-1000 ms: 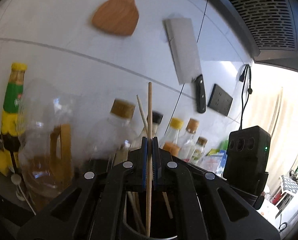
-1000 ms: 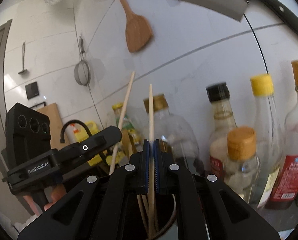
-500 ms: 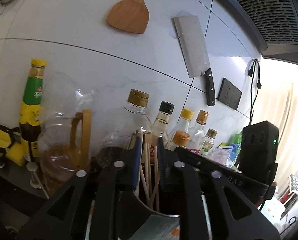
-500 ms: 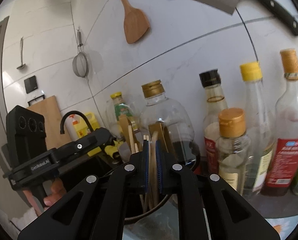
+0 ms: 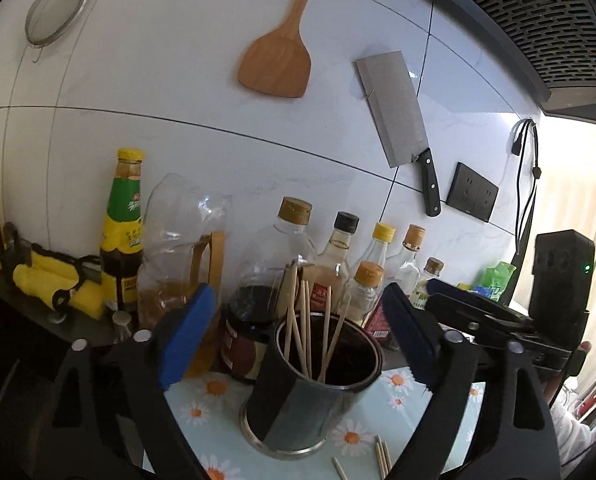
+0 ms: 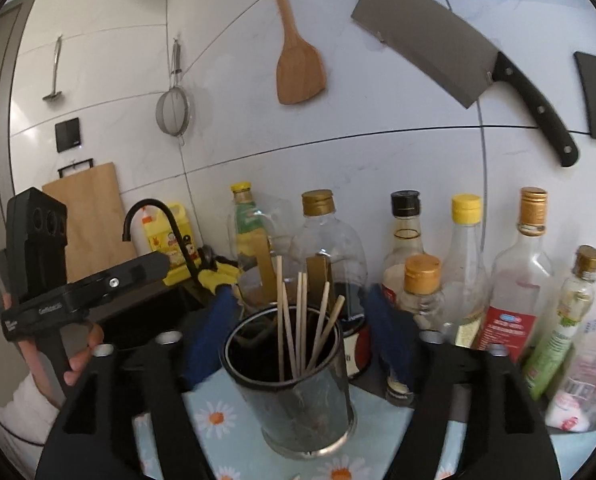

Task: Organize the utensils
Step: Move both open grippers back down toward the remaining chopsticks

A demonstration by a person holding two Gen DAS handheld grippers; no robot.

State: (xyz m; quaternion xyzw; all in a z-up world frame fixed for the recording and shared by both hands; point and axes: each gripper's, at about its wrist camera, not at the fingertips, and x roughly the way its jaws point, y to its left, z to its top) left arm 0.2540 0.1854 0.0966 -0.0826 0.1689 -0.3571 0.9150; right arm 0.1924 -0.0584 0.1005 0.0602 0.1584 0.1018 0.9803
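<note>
Left wrist view: showing left claw [image 5: 294, 340] spread apart, gripping nothing, framing holder [image 5: 313, 384] at lower centre, chopsticks [image 5: 309, 320] standing inside. Right claw [image 6: 298, 332] likewise gaping, empty. Remaining for sorting, seemingly: loose chopsticks [image 5: 379, 452] lying on counter [image 5: 218, 400], lower right.

A second ago we pinched one chopstick in each gripper — now both the left gripper [image 5: 294, 340] and right gripper [image 6: 301, 332] gape wide, and the chopsticks [image 5: 307, 324] stand in the holder [image 5: 298, 408] at 6 o'clock.
</note>
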